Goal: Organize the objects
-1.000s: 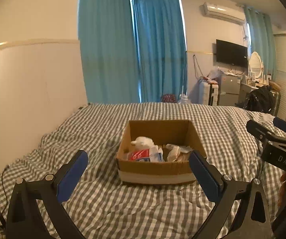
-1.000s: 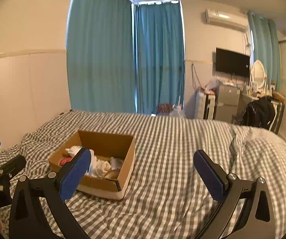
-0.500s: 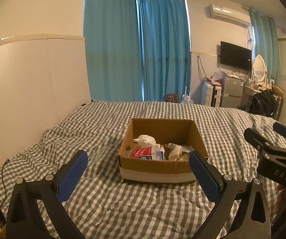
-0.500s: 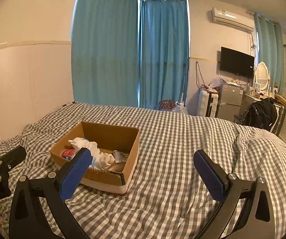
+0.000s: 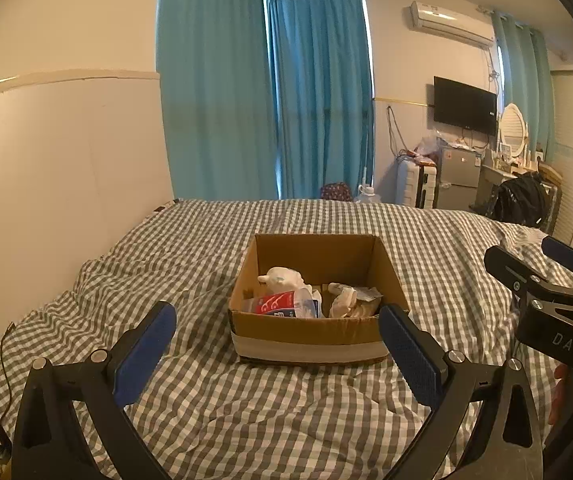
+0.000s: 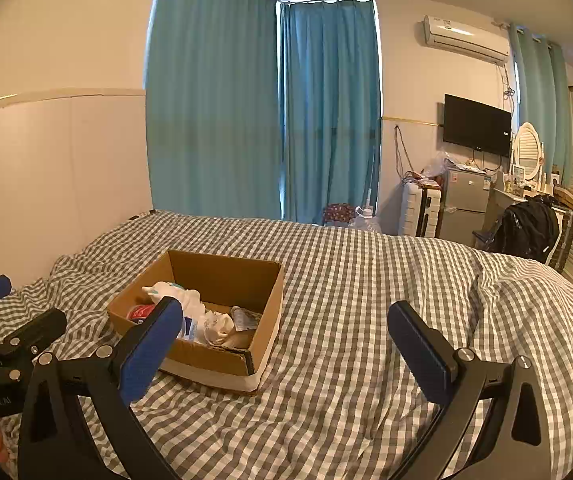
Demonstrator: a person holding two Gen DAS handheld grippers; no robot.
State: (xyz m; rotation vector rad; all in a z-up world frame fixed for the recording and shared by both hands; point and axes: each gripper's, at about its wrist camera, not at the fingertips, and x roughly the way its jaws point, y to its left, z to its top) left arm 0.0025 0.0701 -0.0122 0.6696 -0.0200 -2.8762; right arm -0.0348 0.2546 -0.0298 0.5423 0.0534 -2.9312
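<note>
Box (image 5: 314,312) w/ mixed items sits on checked bed (image 5: 214,408), dead ahead of left gripper (image 5: 276,348) & front-left of right gripper (image 6: 286,336), both spread wide & empty, so left is nearer, judging by framing.

Since the earlier pictures both cameras have tilted down a little, so the cardboard box (image 5: 313,298) now sits lower in the left wrist view and its inside shows more. In the right wrist view the box (image 6: 202,312) has shifted toward the middle, away from the left edge, and the left gripper (image 6: 6,304) shows more fully at the left, while the room beyond appears lower in the picture.
</note>
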